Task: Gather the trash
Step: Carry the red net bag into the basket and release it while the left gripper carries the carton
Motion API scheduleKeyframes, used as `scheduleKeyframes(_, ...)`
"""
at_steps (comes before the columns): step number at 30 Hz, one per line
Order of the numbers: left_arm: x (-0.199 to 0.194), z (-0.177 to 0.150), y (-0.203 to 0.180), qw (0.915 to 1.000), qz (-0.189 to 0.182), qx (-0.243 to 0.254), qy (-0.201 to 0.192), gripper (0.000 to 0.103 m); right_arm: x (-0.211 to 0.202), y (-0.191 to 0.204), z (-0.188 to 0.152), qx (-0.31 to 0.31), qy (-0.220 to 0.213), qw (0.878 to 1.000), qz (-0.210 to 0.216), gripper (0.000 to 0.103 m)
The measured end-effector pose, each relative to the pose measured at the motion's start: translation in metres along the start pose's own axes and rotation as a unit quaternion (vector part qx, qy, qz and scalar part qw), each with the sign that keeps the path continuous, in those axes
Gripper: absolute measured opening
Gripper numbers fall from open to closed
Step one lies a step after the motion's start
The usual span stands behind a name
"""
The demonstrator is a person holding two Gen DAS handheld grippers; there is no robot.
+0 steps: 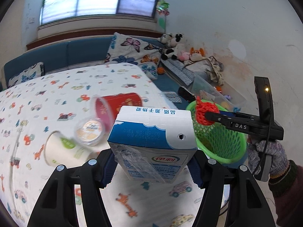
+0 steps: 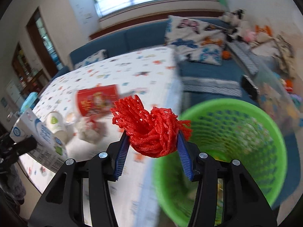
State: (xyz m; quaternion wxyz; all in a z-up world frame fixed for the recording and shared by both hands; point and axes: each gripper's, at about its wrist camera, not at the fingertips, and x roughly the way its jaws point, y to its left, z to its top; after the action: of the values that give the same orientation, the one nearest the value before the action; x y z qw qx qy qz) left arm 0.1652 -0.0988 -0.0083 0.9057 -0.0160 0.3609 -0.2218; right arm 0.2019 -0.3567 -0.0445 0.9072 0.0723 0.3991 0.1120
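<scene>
A blue-and-white milk carton (image 1: 152, 145) is clamped in the left tool (image 1: 151, 167) at frame centre, above the patterned counter (image 1: 56, 87). A red mesh net (image 2: 151, 130) is gripped by the right tool (image 2: 153, 149), beside the green basket (image 2: 272, 132) at lower right.

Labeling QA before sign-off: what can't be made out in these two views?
- Basket contents: right view, motion blur and red net in front.
- Carton lower end: left view, hidden between left gripper fingers.
- Items beside red cup: right view, blurred.
- Basket base: left view, behind carton.
</scene>
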Motion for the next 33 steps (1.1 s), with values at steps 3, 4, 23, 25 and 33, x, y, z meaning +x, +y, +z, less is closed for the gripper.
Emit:
scheduleKeyframes(3,0.007,0.006,-0.011,0.9999,-0.008,0.012,0.003,0.062,-0.011,-0.027,-0.006,0.026,-0.005,0.999,-0.03,0.052)
scheduleKeyframes(4,0.01,0.007,-0.014,0.9998,-0.012,0.014,0.005,0.062,-0.015,-0.036,-0.009,0.034,-0.006,0.999,-0.04,0.052)
scheduleKeyframes(23,0.061,0.046,-0.088,0.9951,-0.063,0.073,0.023,0.063,-0.042,-0.11,-0.05,0.124,-0.005,0.984,-0.125,0.075)
scheduleKeyframes(25,0.07,0.051,-0.097,0.9943,-0.067,0.078,0.028,0.063,-0.047,-0.11,-0.051,0.124,-0.009,0.984,-0.129,0.075)
scheduleKeyframes(33,0.103,0.064,-0.125,0.9918,-0.08,0.089,0.046,0.063,-0.066,-0.108,-0.058,0.122,-0.022,0.984,-0.125,0.075)
